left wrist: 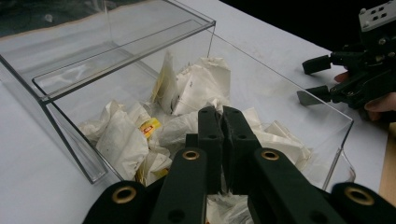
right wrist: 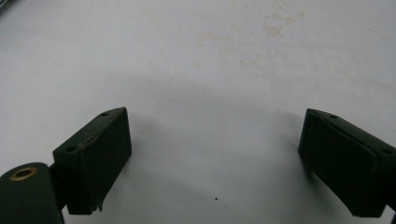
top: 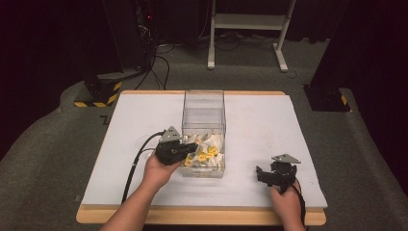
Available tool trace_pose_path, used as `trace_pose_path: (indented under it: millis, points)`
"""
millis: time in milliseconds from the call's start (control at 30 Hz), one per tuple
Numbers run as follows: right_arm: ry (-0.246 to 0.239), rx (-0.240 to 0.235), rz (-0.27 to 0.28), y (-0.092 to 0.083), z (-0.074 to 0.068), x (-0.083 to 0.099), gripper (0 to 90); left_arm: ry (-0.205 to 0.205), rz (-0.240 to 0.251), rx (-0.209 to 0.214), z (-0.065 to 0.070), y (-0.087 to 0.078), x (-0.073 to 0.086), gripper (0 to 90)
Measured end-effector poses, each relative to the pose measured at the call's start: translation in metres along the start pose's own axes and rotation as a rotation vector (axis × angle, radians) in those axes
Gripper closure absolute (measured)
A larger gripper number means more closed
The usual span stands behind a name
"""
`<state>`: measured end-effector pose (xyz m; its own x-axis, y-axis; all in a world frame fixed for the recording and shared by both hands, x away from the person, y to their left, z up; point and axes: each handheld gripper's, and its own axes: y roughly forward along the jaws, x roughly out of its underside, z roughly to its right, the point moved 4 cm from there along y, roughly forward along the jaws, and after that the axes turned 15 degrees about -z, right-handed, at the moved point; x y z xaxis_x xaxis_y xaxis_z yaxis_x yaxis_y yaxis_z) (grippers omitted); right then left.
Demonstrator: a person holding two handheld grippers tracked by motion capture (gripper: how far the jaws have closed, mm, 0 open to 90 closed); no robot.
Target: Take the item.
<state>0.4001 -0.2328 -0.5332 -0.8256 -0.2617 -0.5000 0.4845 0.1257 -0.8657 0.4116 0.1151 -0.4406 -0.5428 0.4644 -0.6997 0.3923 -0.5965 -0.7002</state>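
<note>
A clear plastic box [top: 204, 103] stands mid-table, and several white tea bags [top: 206, 153] with yellow tags are heaped in its near end. My left gripper [top: 192, 146] reaches over the box's left wall, tips just above the heap. In the left gripper view its jaws [left wrist: 223, 112] are pressed together over the tea bags [left wrist: 201, 84] inside the box [left wrist: 70, 70]; nothing shows between the tips. My right gripper [top: 260, 174] rests on the table to the right of the box. Its jaws [right wrist: 215, 158] stand wide apart over bare white tabletop. The left gripper view shows this gripper [left wrist: 313, 79] past the box.
The white table top [top: 260, 125] has a wooden rim. The far half of the box holds nothing. Beyond the table are grey carpet, a white desk frame [top: 248, 29], cables and dark stands with yellow-black striped bases [top: 96, 94].
</note>
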Motion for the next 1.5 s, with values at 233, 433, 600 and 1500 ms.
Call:
trace_pose_path:
  millis: [233, 433, 600, 1500]
  points:
    - [0.000, 0.000, 0.000, 0.000, 0.000, 0.000, 9.4, -0.009, 0.043, 0.012, -0.001, -0.006, 0.001, 86.9]
    - [0.000, 0.000, 0.000, 0.000, 0.000, 0.000, 9.4, -0.019, 0.074, 0.021, -0.003, -0.011, 0.003, 86.9]
    - [0.000, 0.001, 0.001, 0.000, 0.000, 0.000, 9.4, -0.015, 0.102, 0.014, -0.004, -0.015, 0.003, 87.0]
    - [0.000, 0.000, 0.000, 0.000, 0.000, 0.000, 9.4, -0.018, 0.199, -0.023, -0.013, -0.043, 0.003, 87.3]
